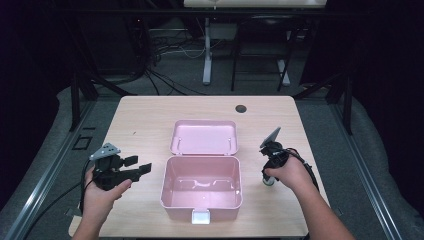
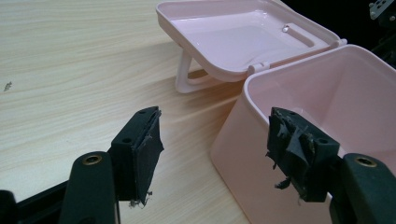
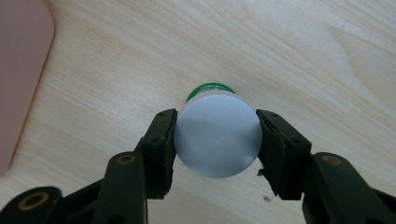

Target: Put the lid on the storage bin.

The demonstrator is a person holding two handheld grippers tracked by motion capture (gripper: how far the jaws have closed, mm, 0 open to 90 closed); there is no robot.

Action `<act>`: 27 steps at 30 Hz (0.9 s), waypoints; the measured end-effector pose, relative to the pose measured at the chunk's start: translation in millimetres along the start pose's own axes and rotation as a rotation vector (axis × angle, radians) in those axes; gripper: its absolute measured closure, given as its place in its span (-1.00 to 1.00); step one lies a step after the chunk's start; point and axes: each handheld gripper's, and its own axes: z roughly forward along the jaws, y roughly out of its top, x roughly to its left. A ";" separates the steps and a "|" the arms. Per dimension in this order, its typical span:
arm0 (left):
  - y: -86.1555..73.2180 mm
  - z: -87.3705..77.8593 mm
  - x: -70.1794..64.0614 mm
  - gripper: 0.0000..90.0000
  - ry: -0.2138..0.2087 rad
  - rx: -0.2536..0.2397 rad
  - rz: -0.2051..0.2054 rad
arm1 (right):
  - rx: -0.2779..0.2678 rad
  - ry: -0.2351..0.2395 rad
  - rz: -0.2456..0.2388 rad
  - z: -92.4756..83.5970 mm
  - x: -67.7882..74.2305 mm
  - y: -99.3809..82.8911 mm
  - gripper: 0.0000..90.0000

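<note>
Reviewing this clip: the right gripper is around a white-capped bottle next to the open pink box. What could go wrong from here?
1. The right gripper grips the white-capped bottle only by its round, smooth cap; it might slip or swivel when lifted.
2. The pink box stands close beside it, so a low carry could knock the bottle against its wall.
3. The left gripper is open next to the box, not holding it; a bump could slide the box.

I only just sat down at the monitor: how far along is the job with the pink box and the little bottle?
Done: the pink box stands open and empty, its lid folded back. In hand: the right gripper has its pads against the white cap of the bottle, which stands on the table. Left, probably: lifting it into the box. The left gripper waits open beside the box.
</note>
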 end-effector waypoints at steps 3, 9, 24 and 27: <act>0.0 -0.2 0.2 -0.23 0.001 0.000 0.000 | -0.014 -0.006 -0.011 -1.6 0.9 -1.2 0.11; 0.1 -0.8 0.6 -0.23 0.001 -0.003 -0.001 | -0.031 -0.017 -0.032 -18.5 5.4 -1.8 0.11; -0.3 -0.3 1.3 -0.23 0.001 0.001 -0.004 | -0.066 -0.014 -0.122 -67.4 25.6 -1.4 0.11; -0.7 0.3 1.5 -0.23 0.002 0.001 -0.007 | -0.063 -0.017 -0.134 -76.3 28.8 0.4 0.11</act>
